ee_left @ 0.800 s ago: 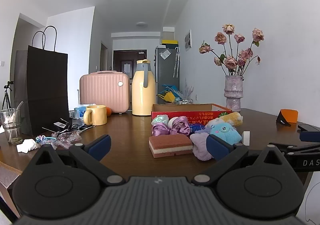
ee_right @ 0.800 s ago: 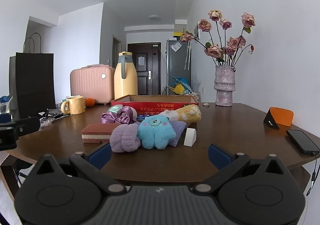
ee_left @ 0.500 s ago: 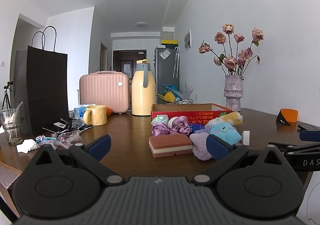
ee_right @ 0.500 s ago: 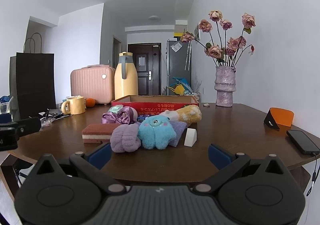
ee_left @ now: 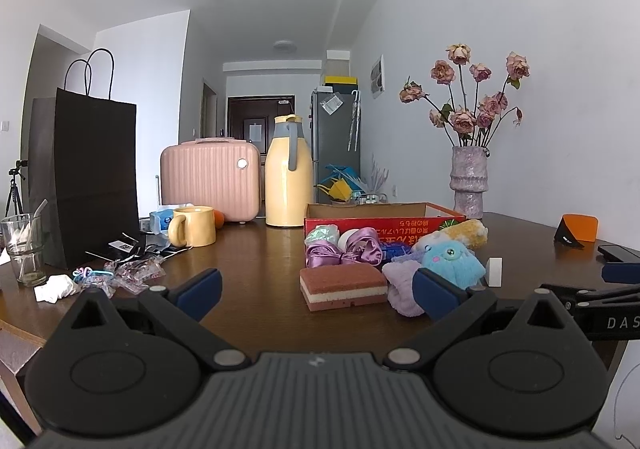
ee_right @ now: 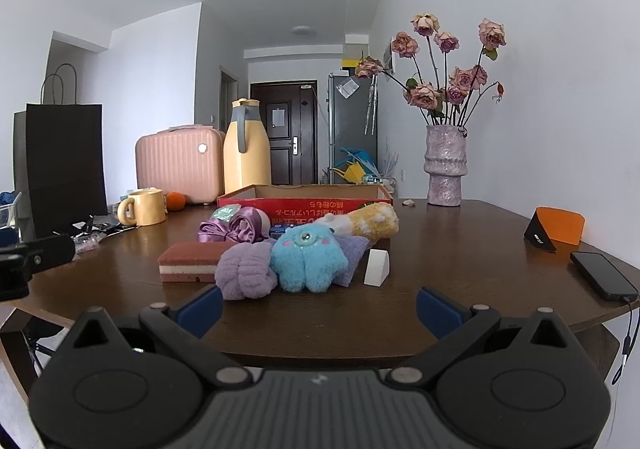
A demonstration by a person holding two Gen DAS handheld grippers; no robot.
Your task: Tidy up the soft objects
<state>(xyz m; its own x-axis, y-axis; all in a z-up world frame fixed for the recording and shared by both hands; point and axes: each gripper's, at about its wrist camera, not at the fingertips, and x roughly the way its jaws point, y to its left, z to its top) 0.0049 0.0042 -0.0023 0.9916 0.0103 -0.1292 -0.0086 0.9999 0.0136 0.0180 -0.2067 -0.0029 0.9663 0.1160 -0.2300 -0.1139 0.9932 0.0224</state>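
We hold the left gripper (ee_left: 316, 291) and the right gripper (ee_right: 319, 307) low at the near edge of the brown table (ee_right: 460, 249), and the jaws of both stand wide apart with nothing between them. The soft things lie in a small heap in the middle of the table, just in front of the red cardboard box (ee_right: 304, 199). A blue plush monster (ee_right: 307, 259) sits in the centre, touching a lilac fluffy roll (ee_right: 245, 271) on its left. A brown and white sponge (ee_right: 188, 263) lies beside the roll. Behind them we see a purple satin bow (ee_right: 232, 229) and a yellow plush toy (ee_right: 372, 224). A white wedge (ee_right: 377, 267) stands just to the right of the monster. A phone (ee_right: 602, 275) lies well apart, near the right edge
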